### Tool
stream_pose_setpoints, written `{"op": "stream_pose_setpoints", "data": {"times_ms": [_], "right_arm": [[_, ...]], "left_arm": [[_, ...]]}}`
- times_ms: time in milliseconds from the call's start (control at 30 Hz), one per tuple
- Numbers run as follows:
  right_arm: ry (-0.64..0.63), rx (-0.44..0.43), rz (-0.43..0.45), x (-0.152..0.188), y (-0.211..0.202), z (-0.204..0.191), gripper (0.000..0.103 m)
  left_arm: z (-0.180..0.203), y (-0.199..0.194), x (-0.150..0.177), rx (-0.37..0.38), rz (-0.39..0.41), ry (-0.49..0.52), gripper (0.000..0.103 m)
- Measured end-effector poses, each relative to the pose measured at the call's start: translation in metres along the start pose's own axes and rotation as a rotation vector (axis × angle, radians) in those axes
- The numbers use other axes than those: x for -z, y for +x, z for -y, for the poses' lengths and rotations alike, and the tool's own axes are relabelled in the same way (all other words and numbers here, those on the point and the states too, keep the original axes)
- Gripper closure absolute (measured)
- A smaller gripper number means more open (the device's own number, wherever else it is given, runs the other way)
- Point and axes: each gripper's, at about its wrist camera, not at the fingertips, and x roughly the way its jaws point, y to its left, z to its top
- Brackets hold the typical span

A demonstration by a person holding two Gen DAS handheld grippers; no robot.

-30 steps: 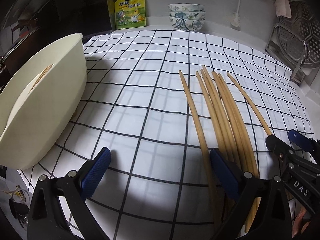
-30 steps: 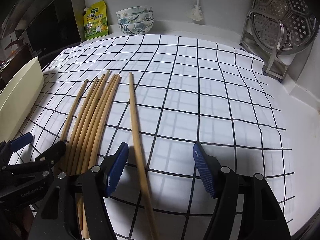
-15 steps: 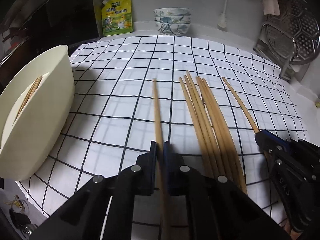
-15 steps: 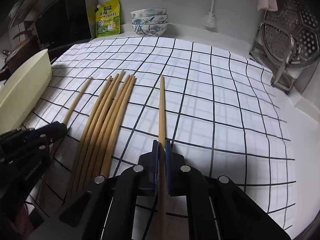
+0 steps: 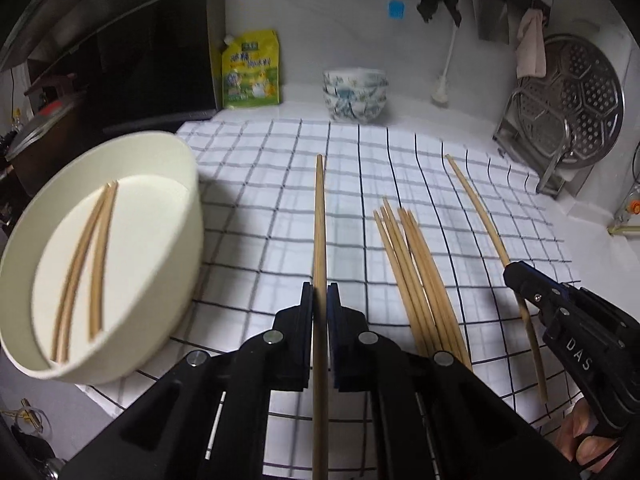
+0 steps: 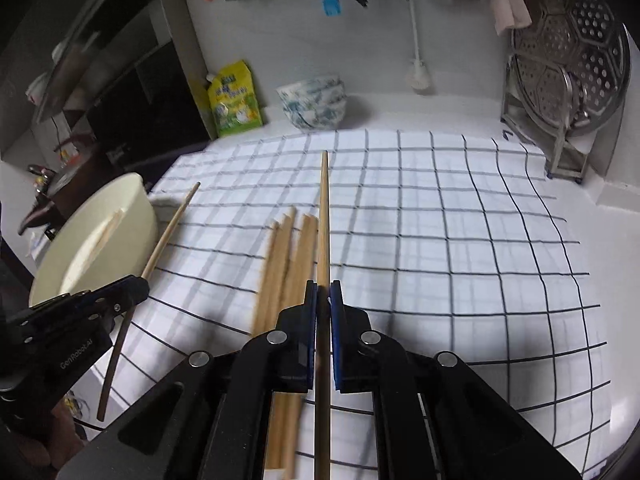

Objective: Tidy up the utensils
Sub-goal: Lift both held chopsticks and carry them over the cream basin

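Observation:
My left gripper (image 5: pixel 319 292) is shut on one wooden chopstick (image 5: pixel 319 220), held above the checked cloth (image 5: pixel 260 208) and pointing away from me. My right gripper (image 6: pixel 323 290) is shut on another chopstick (image 6: pixel 323 216), also lifted. In the left wrist view the right gripper (image 5: pixel 516 276) shows at the right edge with its chopstick (image 5: pixel 480 212). In the right wrist view the left gripper (image 6: pixel 132 288) shows at the left with its chopstick (image 6: pixel 168 232). Several chopsticks (image 5: pixel 416 268) lie bundled on the cloth between the grippers. The cream oval tub (image 5: pixel 172 248) at the left holds three chopsticks (image 5: pixel 88 256).
A yellow-green pouch (image 5: pixel 250 70) and stacked patterned bowls (image 5: pixel 355 94) stand at the back wall. A metal steamer rack (image 5: pixel 568 104) stands on its holder at the back right. A dark stove area lies behind the tub. A person's fingers (image 5: pixel 588 444) show under the right gripper.
Both grippers went from open to shut, each on one chopstick, and then rose off the cloth with it. The tub's inside has come into view.

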Motion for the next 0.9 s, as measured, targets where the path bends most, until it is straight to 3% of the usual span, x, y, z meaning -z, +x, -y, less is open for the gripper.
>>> {"op": "stream_pose_setpoints", "data": {"times_ms": [100, 267, 633, 900], "right_arm": [[0.012, -0.047, 0.039, -0.010, -0.009, -0.022, 0.097], [0.011, -0.136, 0.083, -0.026, -0.010, -0.070, 0.097], [-0.160, -0.277, -0.007, -0.051, 0.050, -0.212, 0.097], [-0.219, -0.268, -0.071, -0.063, 0.088, -0.262, 0.097]], "left_arm": [[-0.019, -0.019, -0.007, -0.016, 0.049, -0.004, 0.095], [-0.070, -0.043, -0.013, -0.110, 0.130, -0.013, 0.095], [-0.192, -0.041, -0.028, -0.213, 0.129, -0.112, 0.095], [-0.226, -0.015, -0.034, -0.202, 0.098, -0.132, 0.095]]}}
